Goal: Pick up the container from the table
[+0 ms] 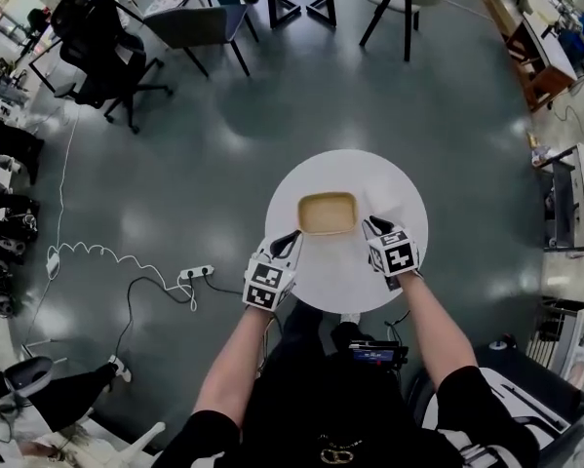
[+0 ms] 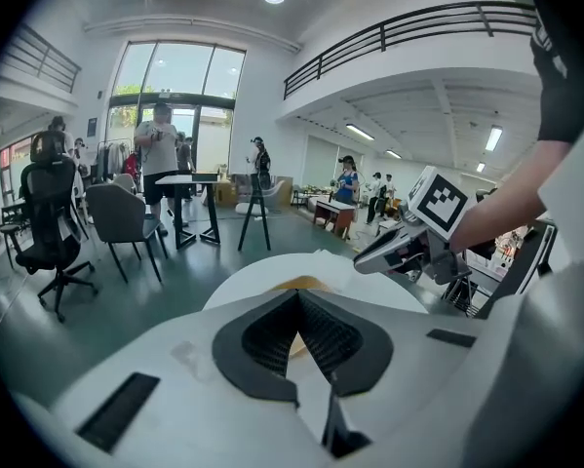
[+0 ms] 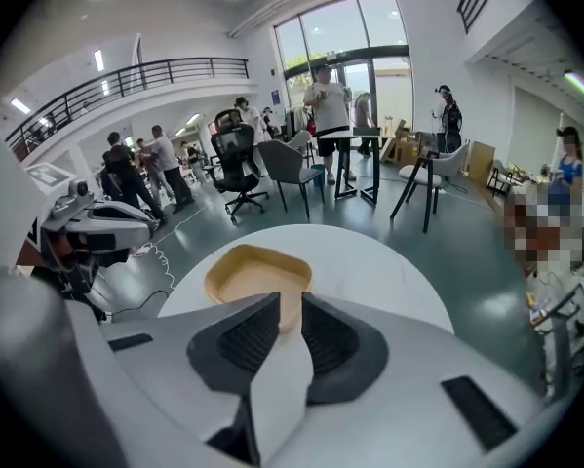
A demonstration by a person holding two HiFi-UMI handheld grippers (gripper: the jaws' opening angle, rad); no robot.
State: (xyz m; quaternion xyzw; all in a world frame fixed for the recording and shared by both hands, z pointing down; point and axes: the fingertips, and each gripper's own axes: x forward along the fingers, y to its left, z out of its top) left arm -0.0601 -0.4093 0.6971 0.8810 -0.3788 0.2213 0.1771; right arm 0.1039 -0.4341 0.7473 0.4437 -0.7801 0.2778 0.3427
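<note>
A shallow tan container [image 1: 328, 213] lies on the round white table [image 1: 389, 178], near its middle. My left gripper [image 1: 293, 236] is at the container's front left corner. In the left gripper view its jaws [image 2: 296, 298] meet at the tips, with tan rim [image 2: 293, 344] showing in the gap behind them. My right gripper [image 1: 369, 224] is at the front right corner. In the right gripper view its jaws [image 3: 291, 305] stand a narrow slit apart with the container's near wall [image 3: 257, 273] running into it. The tray looks flat on the table.
A power strip [image 1: 196, 273] with a looping white cable lies on the floor to the left of the table. A black office chair [image 1: 97, 47] and a grey chair [image 1: 199, 22] stand further back. People stand by a tall table [image 3: 345, 144] beyond.
</note>
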